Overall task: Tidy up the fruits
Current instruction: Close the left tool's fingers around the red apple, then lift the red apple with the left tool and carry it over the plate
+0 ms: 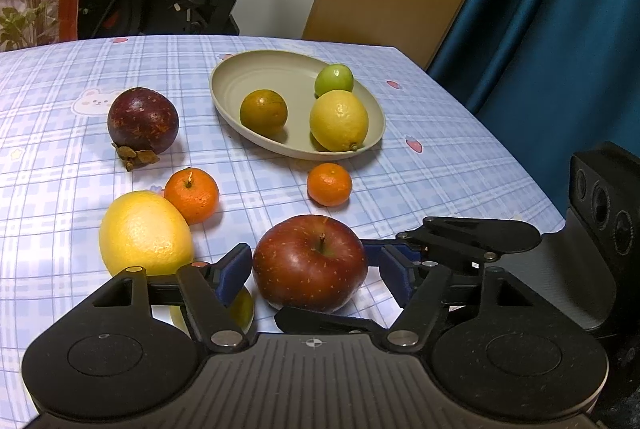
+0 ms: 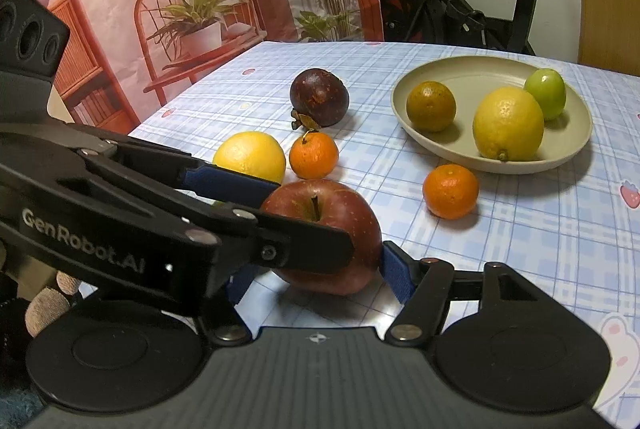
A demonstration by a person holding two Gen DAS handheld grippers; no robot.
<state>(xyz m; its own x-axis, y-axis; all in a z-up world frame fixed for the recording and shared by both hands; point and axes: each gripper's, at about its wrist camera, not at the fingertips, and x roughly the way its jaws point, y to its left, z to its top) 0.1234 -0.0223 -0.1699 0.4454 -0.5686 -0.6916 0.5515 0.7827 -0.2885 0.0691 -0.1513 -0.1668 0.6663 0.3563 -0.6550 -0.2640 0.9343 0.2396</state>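
Left wrist view: apple (image 1: 310, 263) was seen on table (image 1: 440, 157) between left gripper's (image 1: 316, 273) spread fingers, clear of right pad; a yellowish fruit (image 1: 245, 309) was half hidden | Right wrist view: right gripper (image 2: 320, 277) was set around apple, left pad hidden; grip could not be told.

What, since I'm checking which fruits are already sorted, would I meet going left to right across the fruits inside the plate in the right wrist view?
Dull greenish orange → lemon → small green fruit.
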